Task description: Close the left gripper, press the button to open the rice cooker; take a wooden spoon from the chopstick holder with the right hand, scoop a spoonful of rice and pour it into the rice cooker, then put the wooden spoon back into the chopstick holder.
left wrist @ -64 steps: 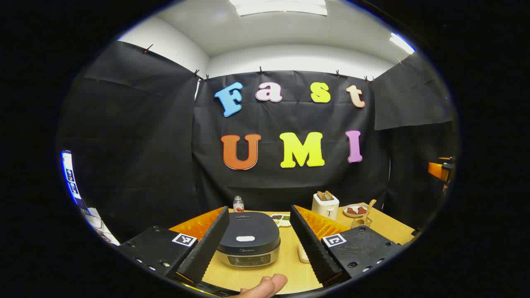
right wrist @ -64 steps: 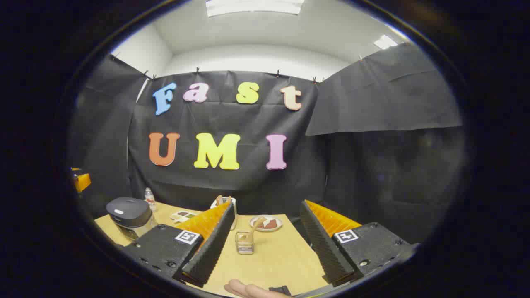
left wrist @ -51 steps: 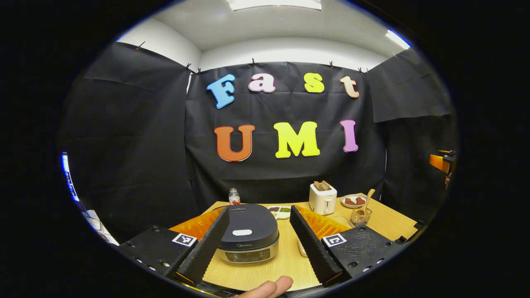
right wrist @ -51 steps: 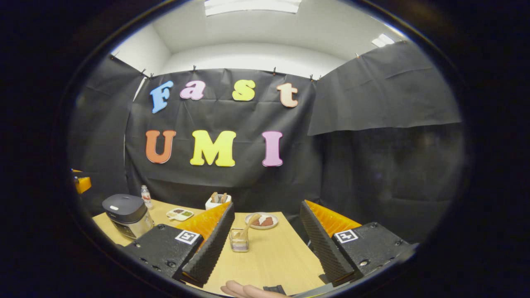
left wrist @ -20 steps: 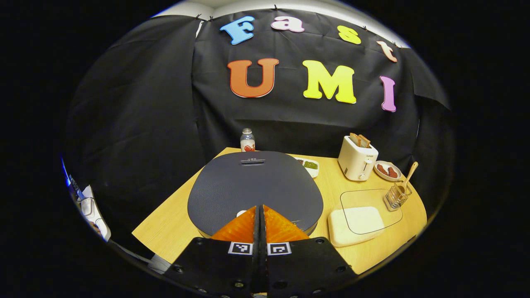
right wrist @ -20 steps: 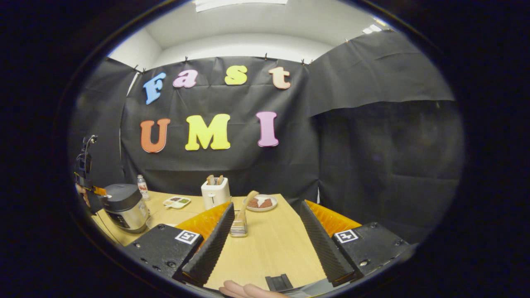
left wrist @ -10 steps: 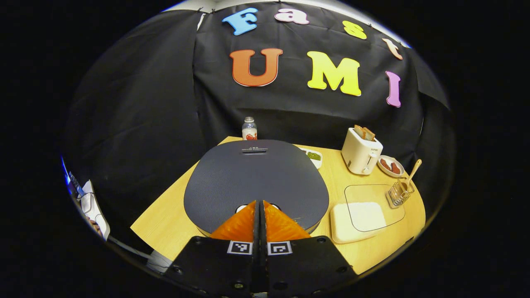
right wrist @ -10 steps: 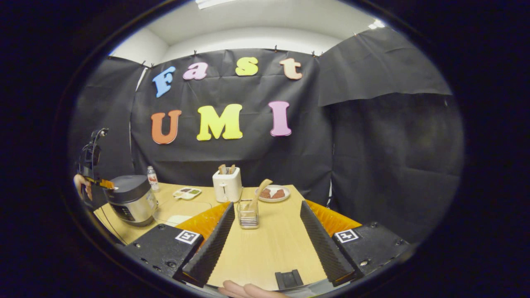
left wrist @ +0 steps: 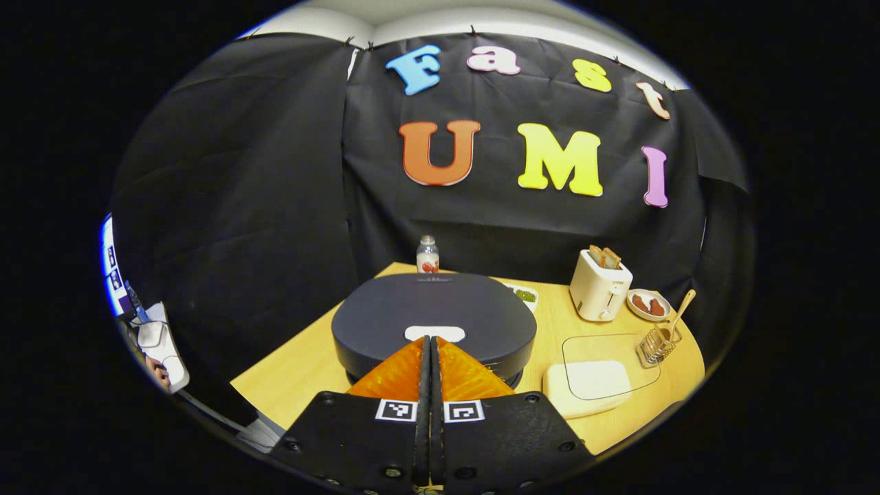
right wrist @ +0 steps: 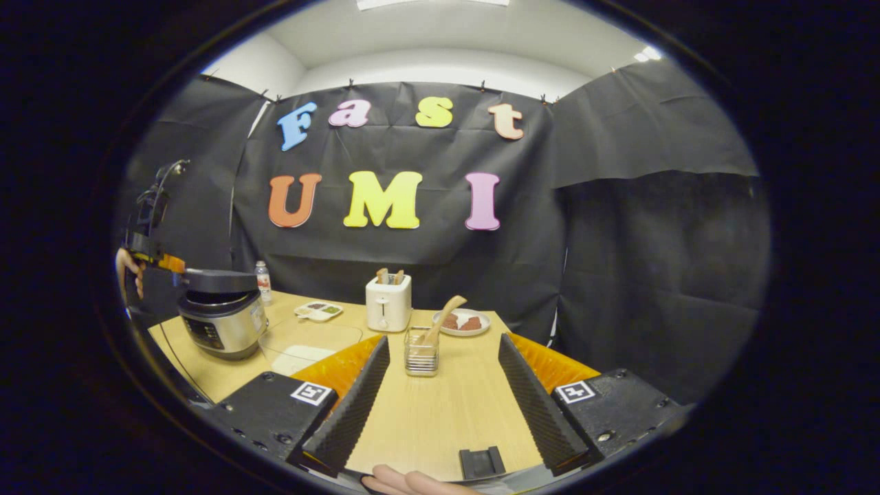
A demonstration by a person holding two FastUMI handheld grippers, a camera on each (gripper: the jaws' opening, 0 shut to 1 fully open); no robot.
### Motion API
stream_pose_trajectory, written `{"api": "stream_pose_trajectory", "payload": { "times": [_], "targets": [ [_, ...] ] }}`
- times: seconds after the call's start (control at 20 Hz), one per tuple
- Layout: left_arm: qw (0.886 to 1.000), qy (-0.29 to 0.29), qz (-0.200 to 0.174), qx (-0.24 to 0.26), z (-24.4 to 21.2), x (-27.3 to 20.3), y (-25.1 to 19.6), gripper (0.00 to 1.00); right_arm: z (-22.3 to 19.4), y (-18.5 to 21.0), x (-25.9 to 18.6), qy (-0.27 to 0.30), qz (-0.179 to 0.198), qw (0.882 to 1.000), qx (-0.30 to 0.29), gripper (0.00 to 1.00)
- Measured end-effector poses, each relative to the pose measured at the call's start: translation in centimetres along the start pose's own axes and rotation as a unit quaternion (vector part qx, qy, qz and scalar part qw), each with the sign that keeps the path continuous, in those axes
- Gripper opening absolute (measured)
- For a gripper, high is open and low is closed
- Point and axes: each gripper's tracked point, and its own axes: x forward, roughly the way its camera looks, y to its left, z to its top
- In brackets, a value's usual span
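The left gripper (left wrist: 430, 340), fingers pressed together on nothing, hovers at the rice cooker (left wrist: 433, 323), its tips just short of the pale button (left wrist: 434, 333) on the lid, which looks lifted off the body in the right gripper view. The right gripper (right wrist: 440, 375), fingers wide and empty, faces the chopstick holder (right wrist: 421, 359) straight ahead across bare table (right wrist: 440, 419). The wooden spoon (right wrist: 440, 317) leans up and to the right, so this hand is nearer, with open room around it.
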Motion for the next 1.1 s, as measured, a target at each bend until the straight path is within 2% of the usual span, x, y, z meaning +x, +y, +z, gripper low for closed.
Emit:
{"api": "stream_pose_trajectory", "payload": {
  "times": [0.05,0.25,0.45,0.5,0.55,0.6,0.65,0.8,1.1],
  "targets": [
    [1.000,-0.019,-0.002,-0.003,0.4,-1.1,-0.2,0.02,-0.1,0.3,0.0,-0.002,0.003,1.000,-0.002,1.00],
    [0.998,-0.063,0.008,0.022,0.9,-3.3,-0.1,0.91,0.1,1.3,0.2,-0.002,0.016,1.000,0.001,1.00],
    [0.992,-0.128,0.019,0.003,3.3,-6.0,0.2,0.95,1.2,0.6,1.8,-0.021,0.002,1.000,0.019,1.00],
    [0.991,-0.136,0.013,0.001,3.3,-6.7,-0.3,0.88,1.1,0.6,2.6,-0.020,0.000,0.999,0.026,1.00],
    [0.990,-0.144,0.002,0.000,3.5,-7.4,-0.9,0.94,0.8,0.4,3.6,-0.018,-0.001,0.999,0.032,1.00],
    [0.988,-0.154,-0.009,0.002,3.9,-8.3,-1.4,0.85,0.5,0.2,4.6,-0.014,-0.002,0.999,0.036,1.00],
    [0.987,-0.161,-0.015,0.008,4.0,-9.1,-1.8,0.93,0.1,-0.1,5.7,-0.008,-0.003,0.999,0.040,1.00],
    [0.983,-0.181,-0.024,0.023,4.2,-11.0,-2.5,0.93,-0.4,-1.0,9.5,0.002,-0.004,0.999,0.047,1.00],
    [0.981,-0.186,-0.055,0.018,2.7,-13.0,-3.9,0.93,-2.2,-2.9,17.1,0.028,-0.010,0.997,0.072,1.00]
  ]
}}
